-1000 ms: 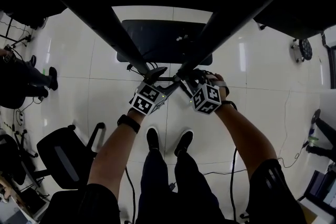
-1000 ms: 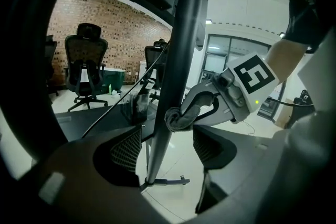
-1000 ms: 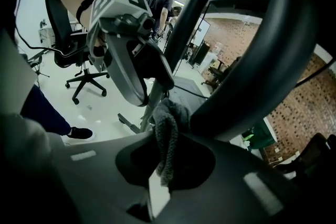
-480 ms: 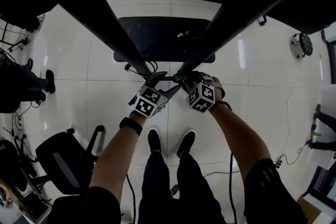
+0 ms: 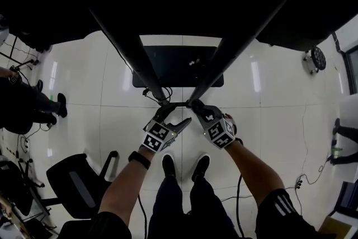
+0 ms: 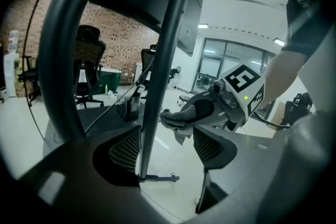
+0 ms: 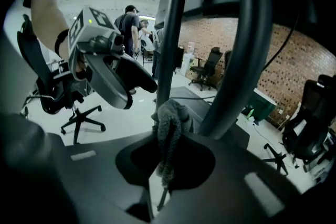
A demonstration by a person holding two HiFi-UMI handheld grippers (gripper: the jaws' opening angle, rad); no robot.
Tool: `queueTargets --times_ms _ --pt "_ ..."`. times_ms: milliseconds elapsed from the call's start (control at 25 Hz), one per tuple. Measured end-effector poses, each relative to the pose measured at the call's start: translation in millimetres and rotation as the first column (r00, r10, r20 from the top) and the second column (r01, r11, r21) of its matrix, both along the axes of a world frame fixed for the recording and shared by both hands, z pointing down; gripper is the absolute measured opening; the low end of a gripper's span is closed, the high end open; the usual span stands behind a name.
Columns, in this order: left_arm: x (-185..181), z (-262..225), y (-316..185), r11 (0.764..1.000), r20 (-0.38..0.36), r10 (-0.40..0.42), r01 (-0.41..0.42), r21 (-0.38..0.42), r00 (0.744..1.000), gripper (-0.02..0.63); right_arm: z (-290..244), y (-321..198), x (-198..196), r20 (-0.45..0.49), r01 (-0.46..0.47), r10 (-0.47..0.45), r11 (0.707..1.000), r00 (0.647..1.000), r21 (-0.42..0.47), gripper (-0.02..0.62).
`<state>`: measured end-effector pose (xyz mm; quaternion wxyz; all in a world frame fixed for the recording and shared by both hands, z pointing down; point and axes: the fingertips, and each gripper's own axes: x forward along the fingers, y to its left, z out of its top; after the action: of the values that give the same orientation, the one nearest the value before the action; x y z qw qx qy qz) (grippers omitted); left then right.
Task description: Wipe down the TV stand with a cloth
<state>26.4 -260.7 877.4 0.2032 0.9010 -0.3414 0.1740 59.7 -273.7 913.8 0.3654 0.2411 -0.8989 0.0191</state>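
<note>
The TV stand's two dark poles (image 5: 137, 59) rise toward me from a black base plate (image 5: 168, 64) on the white floor, with a thin crossbar (image 5: 179, 102) between them. My right gripper (image 7: 168, 144) is shut on a grey fuzzy cloth (image 7: 169, 128), which sits against the thin upright (image 7: 170, 34). In the left gripper view the cloth (image 6: 181, 119) shows in the right gripper (image 6: 220, 107). My left gripper (image 6: 167, 147) is open, its jaws wide apart, a slim pole (image 6: 160, 76) standing just beyond them. In the head view both grippers, left (image 5: 173, 116) and right (image 5: 197, 108), meet at the crossbar.
A black office chair (image 5: 78, 173) stands at lower left, and a person (image 5: 22, 98) at the far left. Cables (image 5: 307, 165) trail over the floor at right. My shoes (image 5: 182, 157) are just below the grippers. More chairs (image 7: 207, 68) stand by a brick wall.
Both grippers stay together at the crossbar but sit lower in the head view. The stand's base has slid down the frame as the head camera shifted.
</note>
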Motion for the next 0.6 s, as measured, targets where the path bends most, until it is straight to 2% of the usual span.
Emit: queueTargets --times_ms 200,320,440,520,600 --pt "-20 -95 26 0.989 -0.007 -0.010 0.010 0.148 1.000 0.336 -92 29 -2 0.152 -0.052 0.046 0.998 0.987 0.035 0.023" --pt "-22 -142 60 0.984 -0.027 0.011 -0.006 0.180 1.000 0.336 -147 52 -5 0.230 -0.089 0.090 0.996 0.969 -0.011 0.023" --pt "-32 -186 87 0.979 -0.073 0.013 0.002 0.205 0.997 0.336 -206 70 -10 0.280 -0.121 0.108 0.992 0.954 0.030 0.023" --pt "-38 -214 97 0.970 -0.073 0.029 -0.010 0.245 0.997 0.336 -248 78 -8 0.320 -0.165 0.141 0.985 0.937 0.050 0.023" --pt "-44 -241 105 0.957 -0.058 0.049 -0.030 0.290 0.997 0.336 -288 86 -3 0.385 -0.210 0.179 0.977 0.905 0.041 0.021"
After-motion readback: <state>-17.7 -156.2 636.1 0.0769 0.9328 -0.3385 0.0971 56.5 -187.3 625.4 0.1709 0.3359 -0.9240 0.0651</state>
